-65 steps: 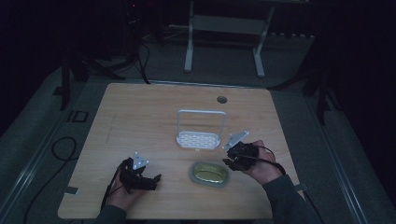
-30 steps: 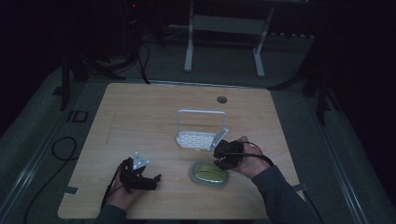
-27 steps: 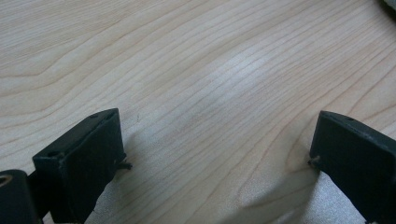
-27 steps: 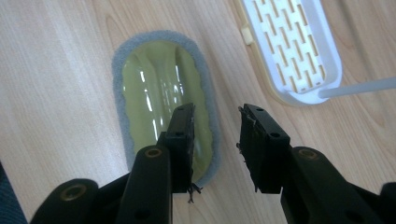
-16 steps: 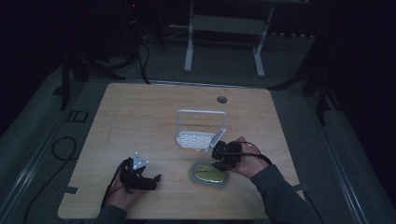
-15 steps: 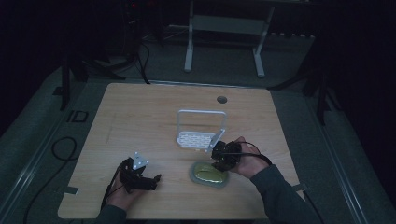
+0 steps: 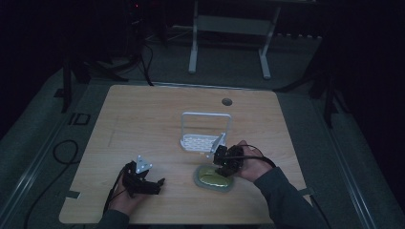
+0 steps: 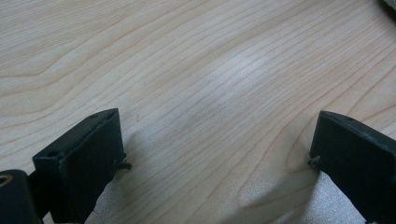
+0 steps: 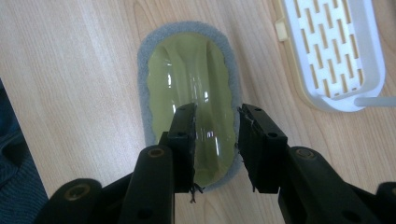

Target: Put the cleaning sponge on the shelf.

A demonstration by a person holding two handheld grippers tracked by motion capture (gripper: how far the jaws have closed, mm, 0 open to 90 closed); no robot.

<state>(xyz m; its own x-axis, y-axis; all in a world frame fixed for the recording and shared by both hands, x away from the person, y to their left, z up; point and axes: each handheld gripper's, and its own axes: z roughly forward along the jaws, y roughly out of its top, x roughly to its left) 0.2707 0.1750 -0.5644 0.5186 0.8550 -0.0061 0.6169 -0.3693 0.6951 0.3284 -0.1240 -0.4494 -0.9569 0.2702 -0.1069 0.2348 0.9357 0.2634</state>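
1. A yellow-green sponge [image 9: 189,93] with a grey rim lies flat on the tabletop [image 7: 143,124], near the front edge, just in front of a white rack [image 7: 203,138].
2. The right tongs [image 9: 215,140] hang directly over the sponge's near end. Their jaws are narrowly parted with nothing between them; whether they touch the sponge I cannot tell.
3. In the right gripper view the sponge's long axis runs straight away from the tongs, so the jaws straddle its short width. That looks well lined up for a pinch across the middle, if picking it up is the aim.
4. The left tongs [image 7: 143,183] rest low over bare wood, well apart from the sponge to its left, jaws spread wide and empty.
5. The right hand [image 7: 250,164] is far nearer the sponge.
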